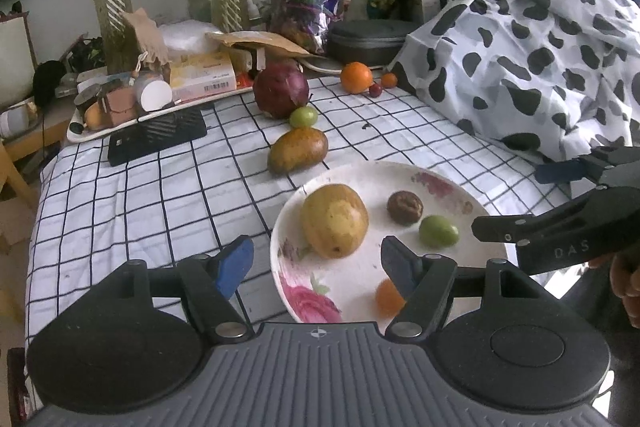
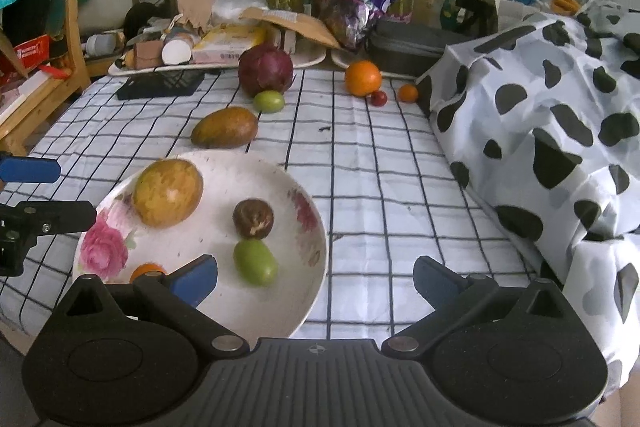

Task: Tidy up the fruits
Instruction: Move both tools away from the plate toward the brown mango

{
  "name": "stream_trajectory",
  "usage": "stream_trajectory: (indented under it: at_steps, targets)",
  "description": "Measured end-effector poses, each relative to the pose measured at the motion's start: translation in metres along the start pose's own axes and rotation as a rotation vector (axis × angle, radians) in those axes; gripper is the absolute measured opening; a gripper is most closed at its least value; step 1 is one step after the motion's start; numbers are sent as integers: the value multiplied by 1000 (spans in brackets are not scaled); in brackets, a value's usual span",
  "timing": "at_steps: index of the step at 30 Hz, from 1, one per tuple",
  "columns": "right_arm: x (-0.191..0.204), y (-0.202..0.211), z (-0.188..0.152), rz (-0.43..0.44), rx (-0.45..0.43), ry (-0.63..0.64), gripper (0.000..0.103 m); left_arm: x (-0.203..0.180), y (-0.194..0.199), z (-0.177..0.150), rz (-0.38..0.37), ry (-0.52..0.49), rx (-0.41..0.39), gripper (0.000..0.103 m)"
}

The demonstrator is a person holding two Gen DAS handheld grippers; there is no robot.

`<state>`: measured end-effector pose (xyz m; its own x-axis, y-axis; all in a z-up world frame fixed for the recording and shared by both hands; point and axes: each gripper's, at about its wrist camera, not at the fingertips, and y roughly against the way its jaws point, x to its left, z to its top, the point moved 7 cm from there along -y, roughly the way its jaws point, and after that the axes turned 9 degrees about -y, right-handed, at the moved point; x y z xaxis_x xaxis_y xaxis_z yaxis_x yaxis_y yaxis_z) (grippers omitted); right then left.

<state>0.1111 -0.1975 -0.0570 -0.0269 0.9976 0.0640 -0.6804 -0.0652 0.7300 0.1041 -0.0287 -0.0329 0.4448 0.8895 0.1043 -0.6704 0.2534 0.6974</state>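
Both of my grippers hang with their blue-padded fingers spread wide and nothing between them. My left gripper [image 1: 316, 267] hovers over the near left edge of the plate [image 1: 360, 279], one pad over the checked cloth [image 1: 160, 187], the other over the plate just beside a small orange fruit [image 1: 387, 297]. My right gripper [image 2: 316, 277] sits at the plate's near right edge, its left pad over the dish close to that same small orange fruit, its right pad over bare cloth.

On the flowered plate I see a large yellow mango [image 2: 167, 193], a dark brown wrinkled fruit [image 2: 253, 219] and, touching it on the near side, a green fruit [image 2: 255, 262].

Farther out on the cloth, a brownish mango [image 2: 224, 133] lies just beyond the plate. Behind it a second green fruit [image 2: 269, 101] rests against a big purple-red fruit [image 2: 266, 70]. Off to the right, well apart from these, stand a large orange [image 2: 363, 78], a small dark red fruit [image 2: 378, 98] touching it, and a tiny orange fruit [image 2: 408, 93] near a cow-patterned cover [image 2: 540, 115]. Cluttered trays and vases of greenery line the back.
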Motion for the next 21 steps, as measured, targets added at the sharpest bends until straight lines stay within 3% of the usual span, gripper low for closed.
stream_trajectory:
  at_steps: [5, 21]
  targets:
    - [-5, -7, 10, -15, -22, -1, 103, 9, -12, 7, -3, 17, 12, 69]
    - [-19, -47, 43, -60, -22, 14, 103, 44, -62, 31, -123, 220, 60, 69]
